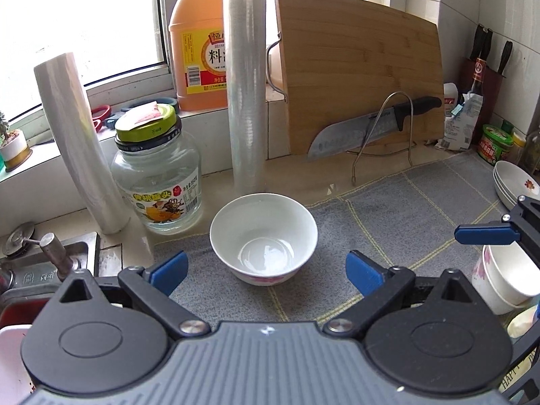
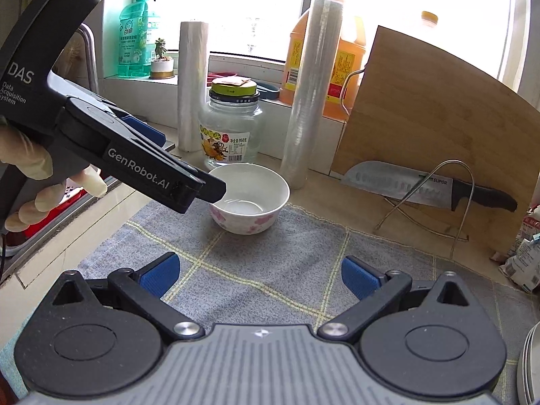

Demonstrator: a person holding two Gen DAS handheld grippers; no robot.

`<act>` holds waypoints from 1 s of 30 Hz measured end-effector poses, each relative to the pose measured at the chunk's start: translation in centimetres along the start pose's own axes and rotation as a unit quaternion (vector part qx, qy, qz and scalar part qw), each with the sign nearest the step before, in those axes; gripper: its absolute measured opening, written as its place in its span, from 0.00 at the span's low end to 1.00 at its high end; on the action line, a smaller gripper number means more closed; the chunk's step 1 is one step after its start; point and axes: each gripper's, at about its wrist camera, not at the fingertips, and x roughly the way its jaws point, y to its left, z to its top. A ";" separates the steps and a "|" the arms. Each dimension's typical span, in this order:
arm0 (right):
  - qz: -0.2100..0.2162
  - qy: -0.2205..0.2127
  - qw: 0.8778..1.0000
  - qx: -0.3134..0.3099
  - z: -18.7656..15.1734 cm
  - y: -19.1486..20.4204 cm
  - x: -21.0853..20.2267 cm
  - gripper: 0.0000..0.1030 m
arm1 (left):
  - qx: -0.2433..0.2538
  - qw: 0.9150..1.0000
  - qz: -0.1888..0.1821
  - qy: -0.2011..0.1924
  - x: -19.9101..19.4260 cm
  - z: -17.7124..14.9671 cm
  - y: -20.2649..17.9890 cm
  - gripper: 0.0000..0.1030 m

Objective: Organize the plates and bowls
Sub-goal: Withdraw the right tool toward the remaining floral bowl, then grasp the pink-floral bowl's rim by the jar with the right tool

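A white bowl (image 1: 263, 236) with pink flowers on its outside (image 2: 249, 199) stands upright and empty on the grey checked cloth (image 1: 388, 222). My left gripper (image 1: 266, 271) is open, its blue pads wide apart just short of the bowl and not touching it. In the right wrist view the left gripper (image 2: 202, 185) comes in from the upper left, its tip by the bowl's left rim. My right gripper (image 2: 260, 275) is open and empty over the cloth, well in front of the bowl. Two nested flowered bowls (image 1: 503, 276) and stacked plates (image 1: 513, 182) sit at the right.
Behind the bowl stand a glass jar (image 1: 158, 175), two cling-film rolls (image 1: 244, 84), an orange jug (image 1: 195, 50), and a cutting board (image 1: 361, 71) with a knife (image 1: 364, 128) on a wire rack. A sink edge (image 1: 50, 253) lies left. Bottles and packets crowd the right corner.
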 end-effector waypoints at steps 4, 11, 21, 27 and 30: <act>-0.003 0.002 1.000 0.006 0.3 0.5 1.6 1.00 | 0.009 1.000 -0.001 0.007 1.4 0.6 0.7 0.96; -0.011 -0.003 1.000 0.006 1.2 1.2 3.9 1.00 | 0.025 0.999 -0.001 0.025 4.1 1.8 1.7 0.96; -0.012 0.007 1.000 0.017 2.0 0.4 7.1 1.00 | 0.050 0.997 -0.022 0.045 7.7 2.7 2.4 0.96; -0.006 0.018 1.000 0.018 2.1 0.2 9.1 1.00 | 0.050 0.996 -0.038 0.062 9.6 3.0 3.1 0.95; -0.002 0.021 1.000 0.016 2.3 0.1 10.0 1.00 | 0.046 0.995 -0.049 0.069 10.3 3.0 3.5 0.93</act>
